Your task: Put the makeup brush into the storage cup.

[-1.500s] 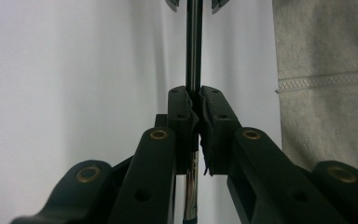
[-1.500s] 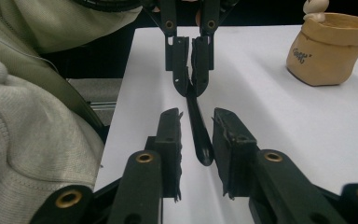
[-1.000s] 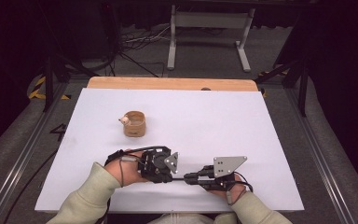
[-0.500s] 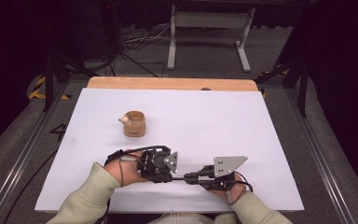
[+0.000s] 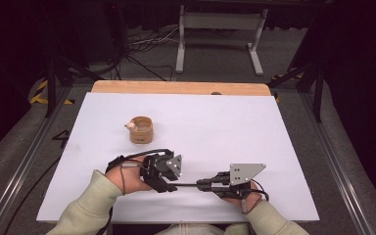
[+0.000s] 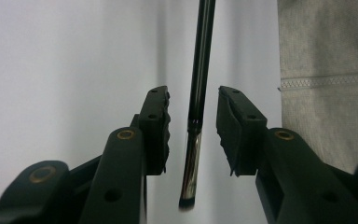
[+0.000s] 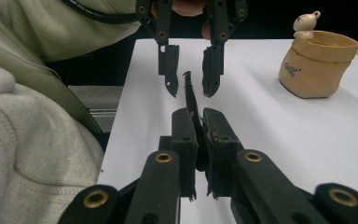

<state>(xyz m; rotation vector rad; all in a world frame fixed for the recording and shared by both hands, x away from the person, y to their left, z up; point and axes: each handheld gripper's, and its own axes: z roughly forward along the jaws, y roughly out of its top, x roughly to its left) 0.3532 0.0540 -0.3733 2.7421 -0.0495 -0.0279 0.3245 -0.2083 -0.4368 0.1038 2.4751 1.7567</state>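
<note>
A thin black brush [image 5: 187, 185] with a silver ferrule lies level just above the white table [image 5: 274, 147], near its front edge. My right gripper [image 5: 201, 184] is shut on one end of the brush [image 7: 189, 95]. My left gripper [image 5: 170, 185] stands open around the other end, where the brush [image 6: 204, 42] runs between the jaws with a gap on each side. The left gripper's fingers [image 7: 168, 65] face the right gripper [image 7: 196, 114] closely. A tan cup [image 5: 141, 129] with a small white figure on its rim stands left of the table's centre.
A wooden strip [image 5: 181, 88] borders the table's far edge, with a metal stand [image 5: 220, 29] on the floor behind. The person's sleeves [image 5: 93, 205] come in at the front edge. The tan cup [image 7: 314, 65] is well away from both grippers.
</note>
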